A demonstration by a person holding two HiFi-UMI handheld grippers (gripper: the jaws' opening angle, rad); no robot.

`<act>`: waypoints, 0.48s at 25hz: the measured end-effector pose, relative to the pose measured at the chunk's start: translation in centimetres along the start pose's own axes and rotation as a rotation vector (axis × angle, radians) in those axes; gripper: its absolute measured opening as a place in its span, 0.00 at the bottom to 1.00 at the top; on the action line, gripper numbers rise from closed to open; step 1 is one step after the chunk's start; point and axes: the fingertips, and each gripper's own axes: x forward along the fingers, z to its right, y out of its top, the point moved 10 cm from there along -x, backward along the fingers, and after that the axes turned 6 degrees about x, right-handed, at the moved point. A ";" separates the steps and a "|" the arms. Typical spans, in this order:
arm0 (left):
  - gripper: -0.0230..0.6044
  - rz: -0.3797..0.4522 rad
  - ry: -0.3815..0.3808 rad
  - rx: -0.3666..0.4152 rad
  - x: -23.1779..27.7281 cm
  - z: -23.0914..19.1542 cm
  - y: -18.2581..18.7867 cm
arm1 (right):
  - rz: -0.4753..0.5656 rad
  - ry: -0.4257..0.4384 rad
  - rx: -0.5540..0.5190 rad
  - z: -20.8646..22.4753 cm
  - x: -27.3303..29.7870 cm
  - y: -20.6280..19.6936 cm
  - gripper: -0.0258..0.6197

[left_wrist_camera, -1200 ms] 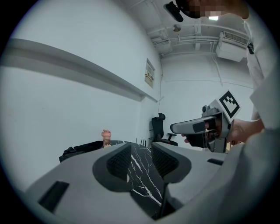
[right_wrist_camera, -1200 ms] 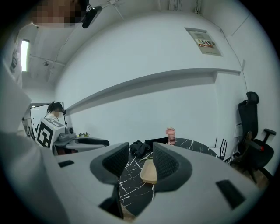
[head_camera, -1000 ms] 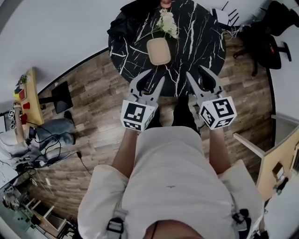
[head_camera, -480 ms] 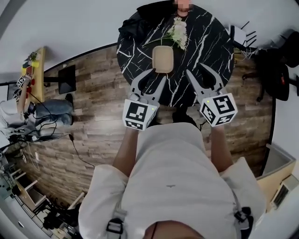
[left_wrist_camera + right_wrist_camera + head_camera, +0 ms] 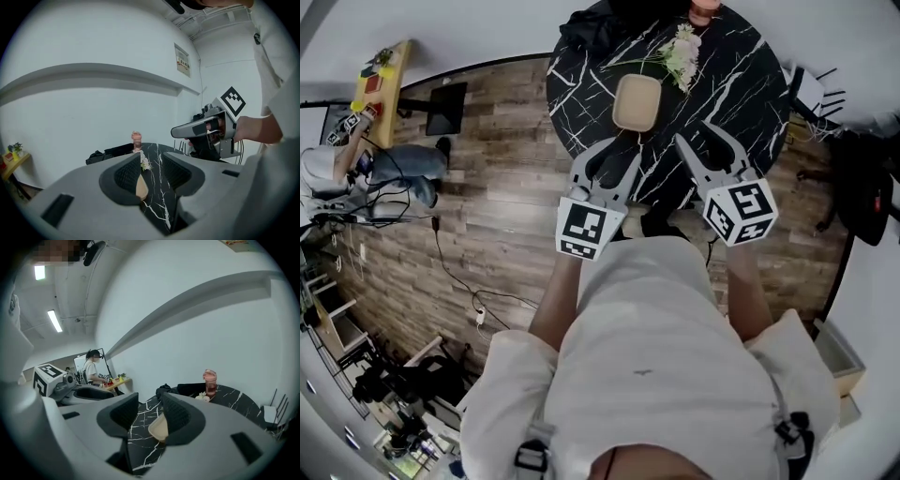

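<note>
I hold both grippers side by side above the near edge of a round black marble table (image 5: 741, 75). My left gripper (image 5: 609, 157) is open and empty, and so is my right gripper (image 5: 703, 139). Just beyond their tips a beige tray (image 5: 637, 101) lies flat on the table. White flowers (image 5: 682, 54) lie behind it, with a pink cup (image 5: 705, 9) at the far edge. In the left gripper view the tray (image 5: 140, 187) shows between the open jaws, and the right gripper (image 5: 206, 131) hangs to the right. In the right gripper view the tray (image 5: 158, 427) sits below the jaws.
A black cloth (image 5: 591, 28) lies on the table's far left. A black office chair (image 5: 862, 187) stands on the right. On the left a person (image 5: 328, 169) sits at a wooden desk (image 5: 380, 70). Cables (image 5: 459, 281) run over the wood floor.
The view has swung left: the table and tray now sit further right in the head view. The tray has come into sight between the left gripper's jaws. Both grippers stay open.
</note>
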 end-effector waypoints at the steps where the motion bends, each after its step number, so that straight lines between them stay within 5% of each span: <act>1: 0.25 -0.009 0.007 -0.004 0.0 0.2 -0.2 | -0.011 0.011 -0.001 0.0 0.2 -0.1 0.28; 12: 0.25 -0.074 0.014 -0.013 1.4 2.8 -2.4 | -0.073 0.040 -0.007 0.6 -0.1 -1.1 0.28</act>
